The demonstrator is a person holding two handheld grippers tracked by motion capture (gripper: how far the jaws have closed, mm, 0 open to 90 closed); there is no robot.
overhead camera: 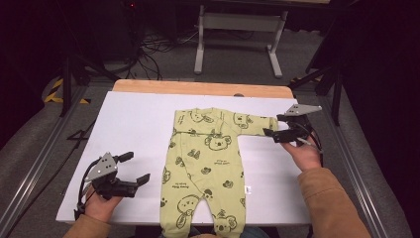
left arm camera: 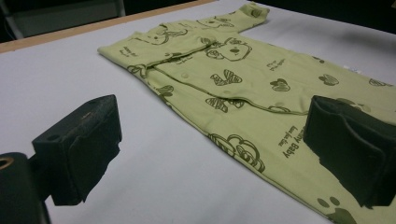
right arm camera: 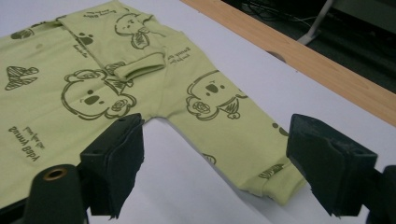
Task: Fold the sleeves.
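**White table, green baby romper, two open grippers**

On the white table (overhead camera: 133, 129) a green baby romper (overhead camera: 208, 163) lies flat. The right gripper (overhead camera: 273, 130) is open at its outstretched sleeve cuff (right arm camera: 275, 184), gripping nothing. The left gripper (overhead camera: 136, 168) rests open and empty beside the romper.

Romper (overhead camera: 208, 163) lies on the table (overhead camera: 133, 129); left gripper (overhead camera: 132, 168) left of it; right gripper (overhead camera: 275, 126) at its outstretched sleeve (overhead camera: 255, 122).

Bare white table (overhead camera: 133, 129) lies open left of the romper (overhead camera: 208, 163); narrower strip right
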